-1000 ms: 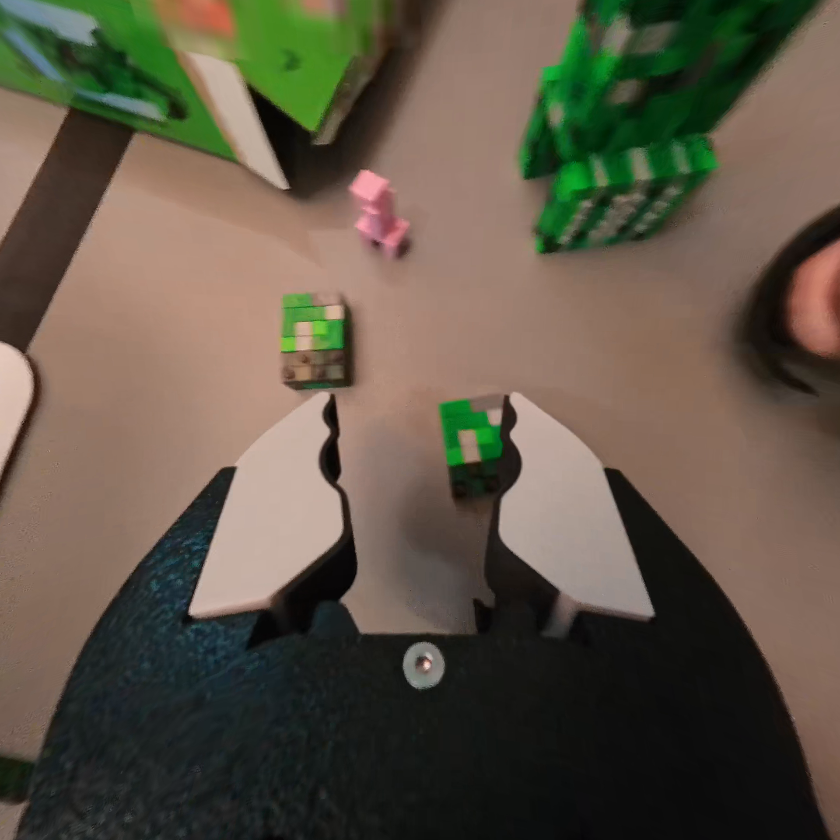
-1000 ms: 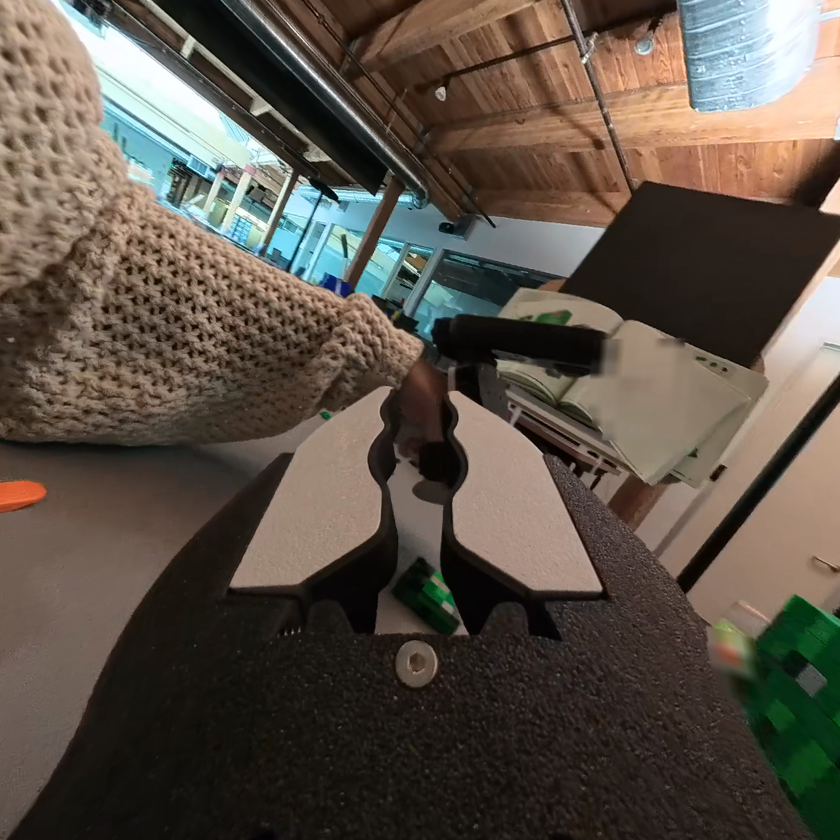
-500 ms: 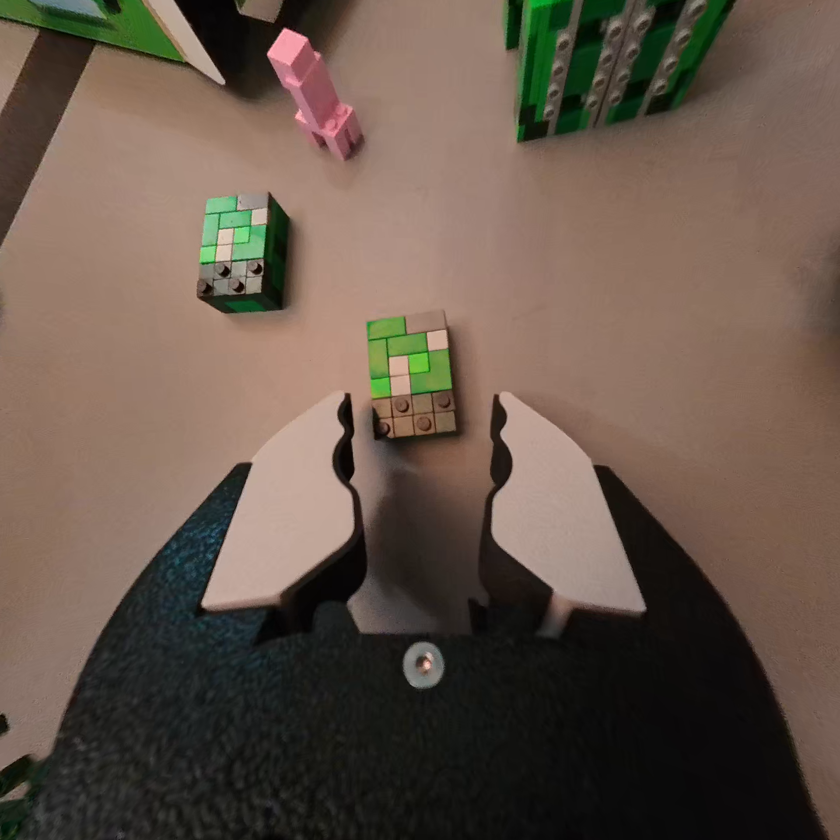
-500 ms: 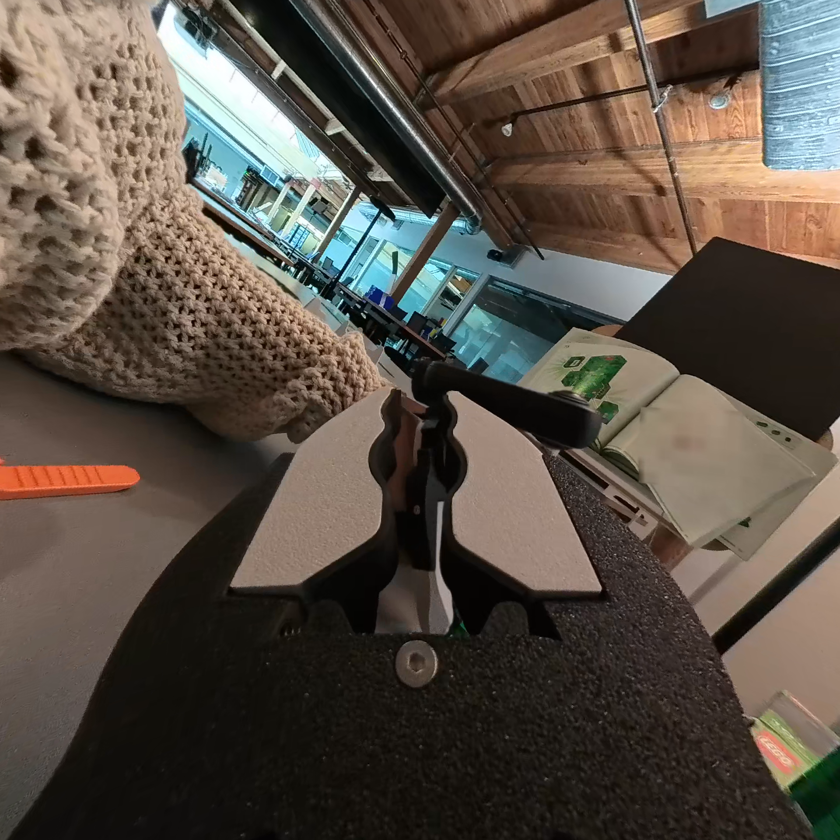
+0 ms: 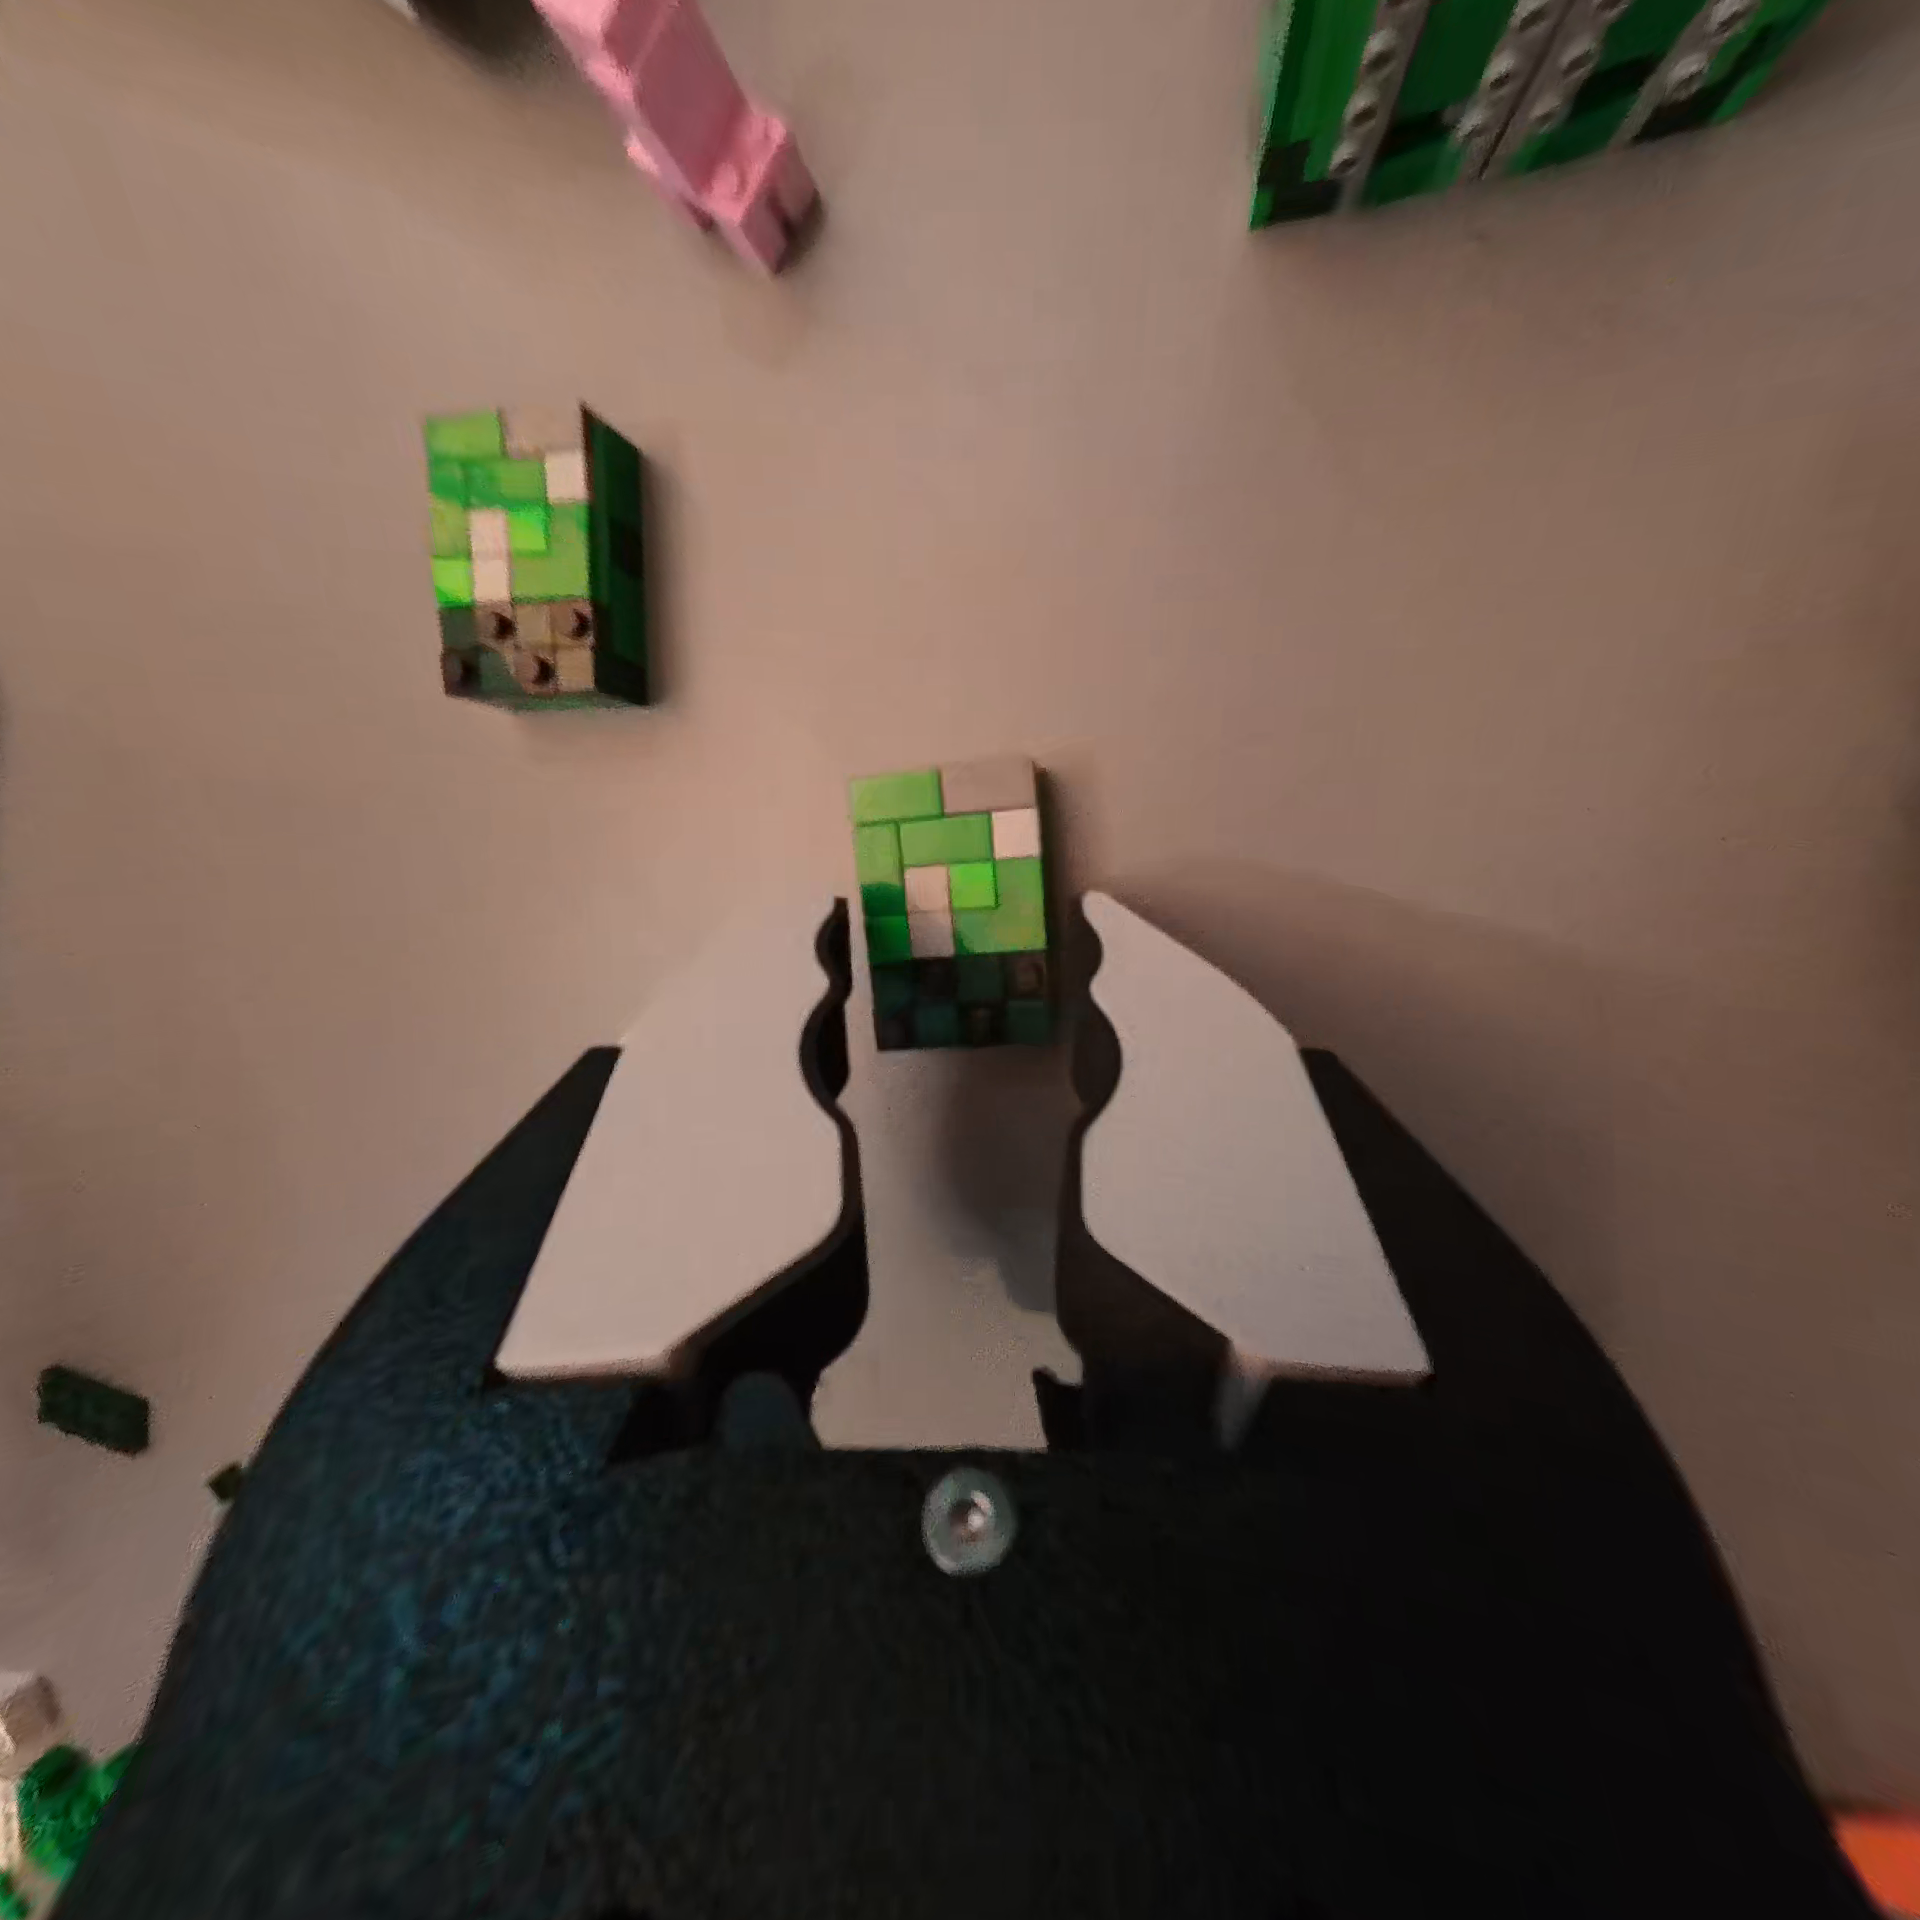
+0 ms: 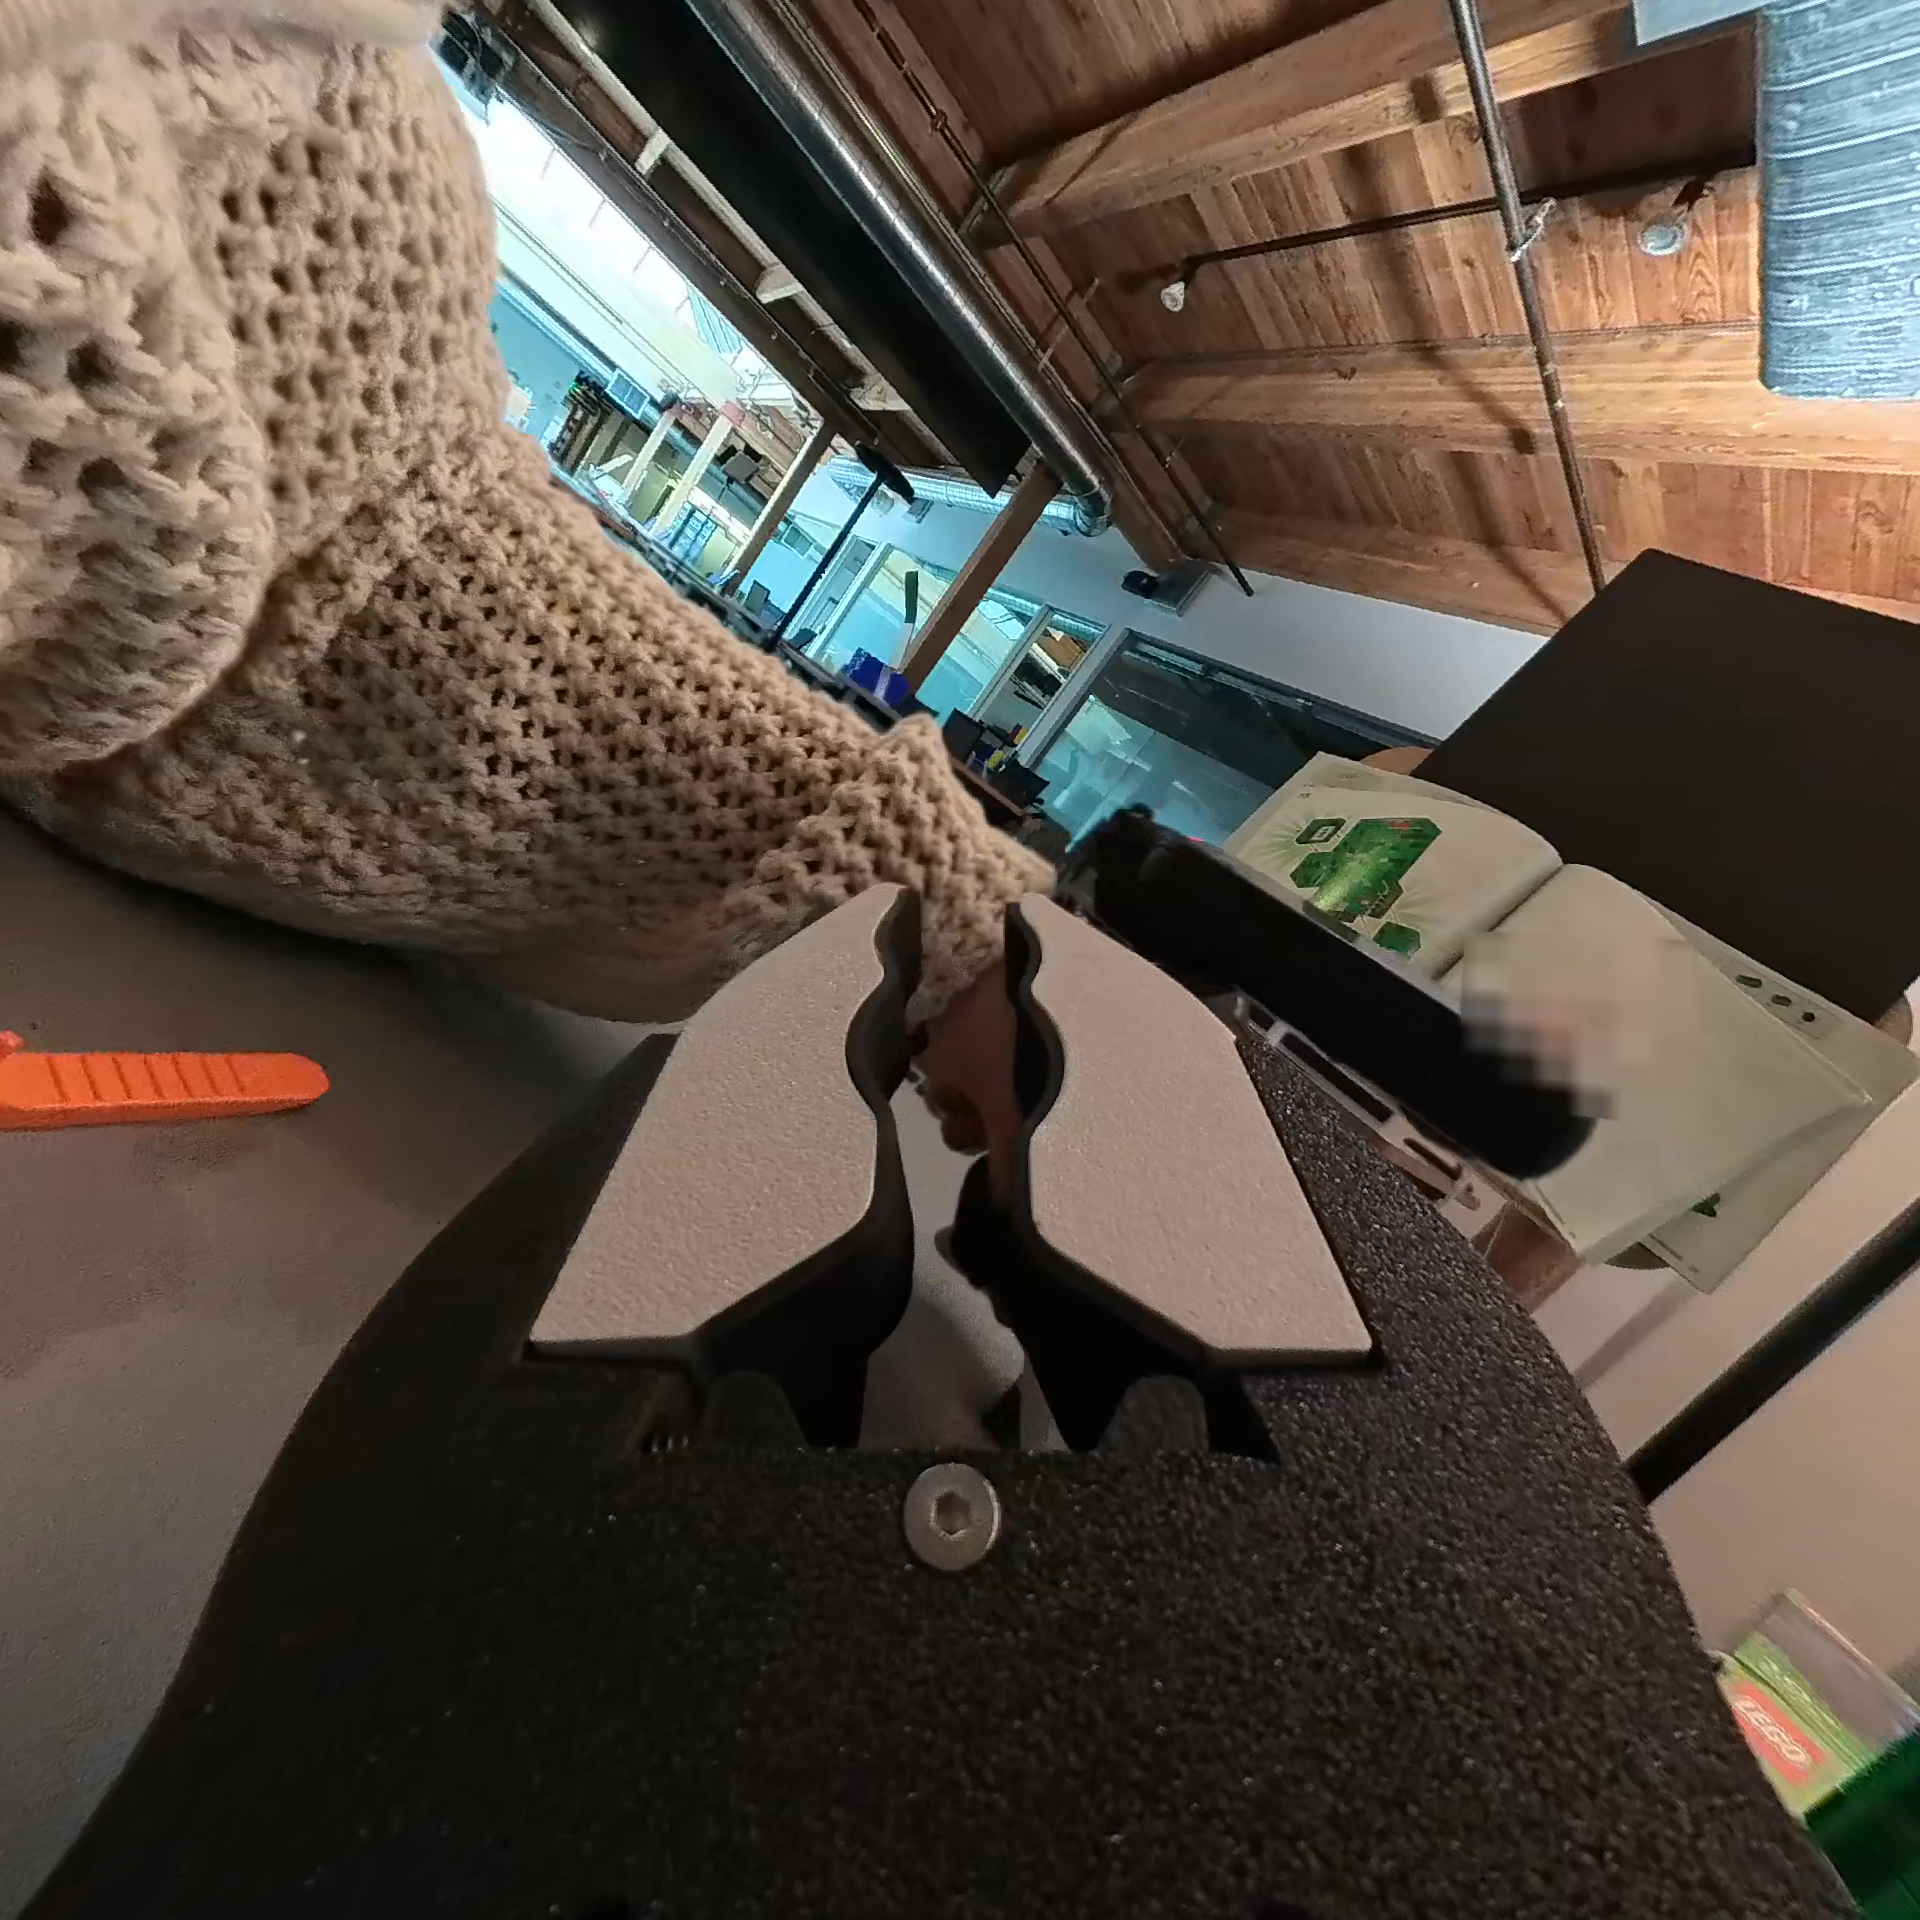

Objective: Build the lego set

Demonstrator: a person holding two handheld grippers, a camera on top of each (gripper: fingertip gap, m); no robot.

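Grey tabletop [image 5: 1455, 623] across the whole left wrist view. Large green-and-black studded lego build [image 5: 1507, 94] in the upper right corner, cut off by the frame edge. Left gripper [image 5: 961, 925] low in the centre, released, jaws spread wide to either side of a small green brick block [image 5: 951, 904]; narrow gaps visible on both sides of that block, fingers [image 5: 717, 1143] not touching it, near end of the block between the fingertips, far end poking past them. Second, matching green brick block [image 5: 535, 561] up and to the left, well apart from the first, lying flat with dark studs at its near end. Pink lego figure [image 5: 696, 114] tilted at the top centre, blurred. Dark green plate [image 5: 91, 1408] at the left edge, lower down; a few loose green and grey pieces [image 5: 42, 1797] in the bottom left corner.

Beige knitted sleeve [image 6: 416, 675] filling the upper left of the right wrist view. Right gripper [image 6: 961, 935] at centre, jaws nearly together with only a slim gap, nothing seen held between them. Open instruction booklet [image 6: 1455, 883] at the right, propped up. Orange brick separator [image 6: 156, 1086] flat on the table at the left edge.
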